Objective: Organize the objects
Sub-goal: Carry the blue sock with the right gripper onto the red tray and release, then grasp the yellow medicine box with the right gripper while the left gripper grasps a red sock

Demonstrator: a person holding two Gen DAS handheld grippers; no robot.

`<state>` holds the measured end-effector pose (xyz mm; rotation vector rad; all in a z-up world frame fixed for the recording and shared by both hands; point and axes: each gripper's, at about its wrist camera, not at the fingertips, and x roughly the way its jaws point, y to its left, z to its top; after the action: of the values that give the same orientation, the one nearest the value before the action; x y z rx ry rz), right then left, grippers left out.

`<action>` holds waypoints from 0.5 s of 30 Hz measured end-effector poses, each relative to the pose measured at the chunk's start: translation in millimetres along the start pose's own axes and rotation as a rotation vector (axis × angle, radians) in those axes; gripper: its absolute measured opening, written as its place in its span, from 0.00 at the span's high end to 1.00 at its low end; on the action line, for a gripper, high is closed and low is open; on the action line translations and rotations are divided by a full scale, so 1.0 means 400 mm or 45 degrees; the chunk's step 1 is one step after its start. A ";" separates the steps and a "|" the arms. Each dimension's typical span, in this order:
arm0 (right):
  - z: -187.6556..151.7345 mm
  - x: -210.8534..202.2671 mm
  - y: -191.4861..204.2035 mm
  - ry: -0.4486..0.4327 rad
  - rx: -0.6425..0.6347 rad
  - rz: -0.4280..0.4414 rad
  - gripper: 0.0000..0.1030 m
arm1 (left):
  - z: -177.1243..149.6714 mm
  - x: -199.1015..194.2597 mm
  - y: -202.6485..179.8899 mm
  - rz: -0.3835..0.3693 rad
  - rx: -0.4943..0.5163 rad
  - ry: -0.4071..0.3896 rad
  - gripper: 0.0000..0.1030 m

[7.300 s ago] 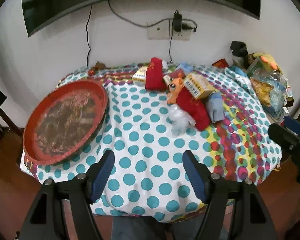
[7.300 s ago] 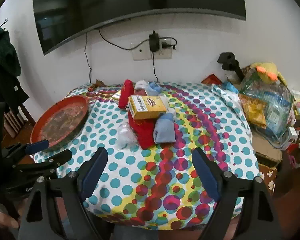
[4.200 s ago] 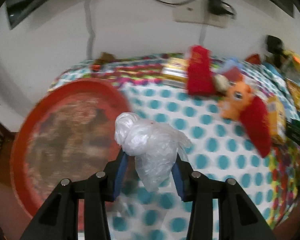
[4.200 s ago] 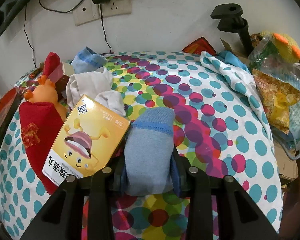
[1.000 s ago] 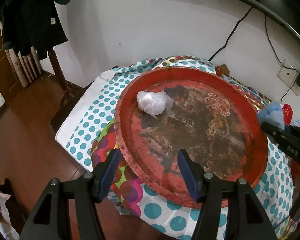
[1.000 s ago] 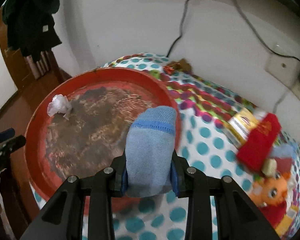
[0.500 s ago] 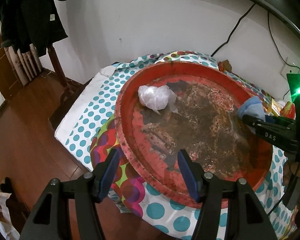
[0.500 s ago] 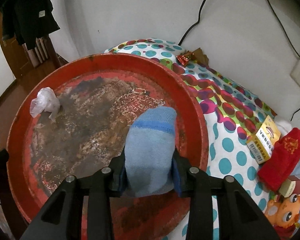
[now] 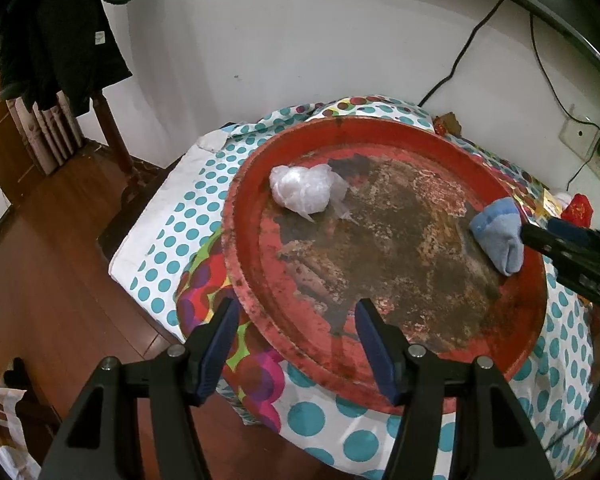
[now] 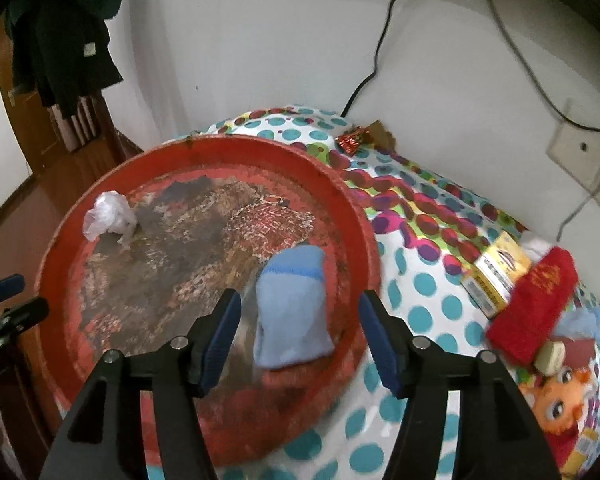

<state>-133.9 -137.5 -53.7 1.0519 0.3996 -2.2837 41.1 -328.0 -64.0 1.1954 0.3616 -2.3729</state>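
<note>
sock: blue sock lies in red tray, rim side
handling: judged soft, light; gripped mid-body
right gripper: jaws apart, sock between
left gripper: jaws apart, nothing held

The tray is red with brown worn patches; the sock light blue, darker band; the bag white; the tablecloth white with teal and magenta dots.
</note>
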 end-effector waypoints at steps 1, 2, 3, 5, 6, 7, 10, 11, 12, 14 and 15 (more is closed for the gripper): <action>-0.011 -0.016 -0.005 -0.010 0.010 -0.002 0.42 | -0.001 -0.001 -0.005 -0.004 0.005 -0.003 0.40; -0.031 -0.040 -0.017 -0.021 0.029 -0.011 0.41 | -0.003 -0.002 -0.013 -0.008 0.017 -0.003 0.40; -0.047 -0.057 -0.027 -0.027 0.047 -0.015 0.41 | -0.005 -0.004 -0.020 -0.010 0.029 -0.004 0.40; -0.089 -0.098 -0.062 -0.035 0.098 -0.023 0.41 | -0.010 -0.005 -0.038 -0.016 0.050 0.000 0.40; -0.107 -0.115 -0.077 -0.036 0.120 -0.033 0.41 | -0.011 -0.005 -0.048 -0.022 0.060 0.003 0.40; -0.126 -0.133 -0.093 -0.036 0.144 -0.041 0.41 | -0.015 -0.006 -0.061 -0.028 0.078 0.005 0.40; -0.196 -0.200 -0.167 -0.042 0.224 -0.112 0.41 | -0.021 -0.016 -0.093 -0.047 0.118 -0.007 0.40; -0.220 -0.225 -0.196 -0.049 0.260 -0.135 0.41 | -0.024 -0.022 -0.106 -0.052 0.134 -0.013 0.40; -0.237 -0.241 -0.220 -0.053 0.289 -0.152 0.40 | -0.026 -0.025 -0.116 -0.057 0.146 -0.015 0.40; -0.278 -0.277 -0.280 -0.052 0.361 -0.221 0.37 | -0.034 -0.028 -0.139 -0.070 0.176 -0.013 0.40; -0.303 -0.295 -0.315 -0.050 0.412 -0.252 0.34 | -0.038 -0.030 -0.150 -0.072 0.188 -0.014 0.40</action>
<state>-80.0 65.8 -38.2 1.1636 0.1230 -2.6036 27.6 -266.6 -61.5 1.2524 0.2224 -2.4909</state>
